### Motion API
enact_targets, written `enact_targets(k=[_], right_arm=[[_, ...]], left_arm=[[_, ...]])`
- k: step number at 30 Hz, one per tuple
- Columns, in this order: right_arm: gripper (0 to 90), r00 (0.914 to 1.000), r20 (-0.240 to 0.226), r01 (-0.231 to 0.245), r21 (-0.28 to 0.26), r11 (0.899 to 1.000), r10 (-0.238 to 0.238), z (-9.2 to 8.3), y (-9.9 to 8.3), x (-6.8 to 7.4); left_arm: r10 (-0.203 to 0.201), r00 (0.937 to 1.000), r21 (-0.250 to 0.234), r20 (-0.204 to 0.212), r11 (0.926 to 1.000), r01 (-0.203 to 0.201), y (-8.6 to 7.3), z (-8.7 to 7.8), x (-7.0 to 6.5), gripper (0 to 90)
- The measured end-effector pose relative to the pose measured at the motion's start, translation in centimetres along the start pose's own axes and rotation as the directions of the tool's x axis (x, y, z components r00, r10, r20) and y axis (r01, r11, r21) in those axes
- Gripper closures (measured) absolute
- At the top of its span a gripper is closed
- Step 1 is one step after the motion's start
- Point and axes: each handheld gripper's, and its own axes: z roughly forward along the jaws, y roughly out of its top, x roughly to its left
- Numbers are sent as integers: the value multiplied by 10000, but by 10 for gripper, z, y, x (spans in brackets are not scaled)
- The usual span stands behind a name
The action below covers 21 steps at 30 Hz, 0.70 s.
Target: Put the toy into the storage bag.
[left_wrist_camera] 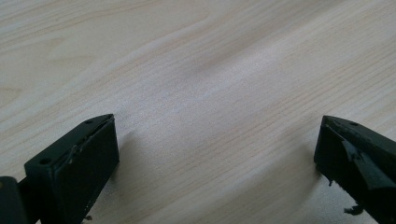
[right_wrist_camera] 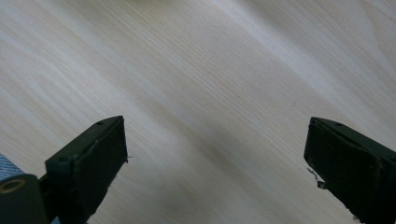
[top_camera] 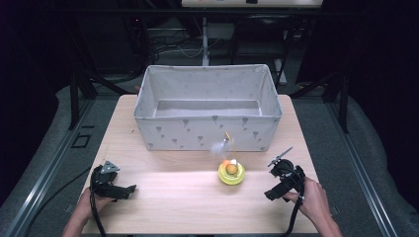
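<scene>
One fabric bin [top_camera: 207, 106] stands at the table's [top_camera: 163, 197] far edge; just in front of it sits the yellow toy [top_camera: 231, 171]. My left gripper [top_camera: 129, 189] and right gripper [top_camera: 271, 194] hover apart-jawed, empty, either side. I judge nothing grasped yet; next, the right must reach the toy.

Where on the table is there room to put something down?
Bare wood lies between the left gripper and the yellow toy, and along the near edge of the table. It is crowded between the toy and the bin.
</scene>
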Motion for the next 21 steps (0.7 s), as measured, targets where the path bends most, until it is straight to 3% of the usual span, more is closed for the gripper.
enact_targets(k=[4,5,13,21], right_arm=[[57,9999,48,112,-34,9999,-112,-1,2,2],[57,9999,-78,-137,-420,9990,134,1,2,5],[63,9979,30,643,61,9979,-644,-7,15,14],[62,9942,111,1076,-285,9938,-1073,-21,27,27]], left_arm=[[14,10000,-6,-16,10000,-14,0,0,0,0],[-29,10000,-32,-11,10000,29,-1,0,-1,0],[-19,10000,-84,-26,10000,18,-2,0,-1,0],[-24,10000,-112,-36,9999,24,-2,0,-2,0]])
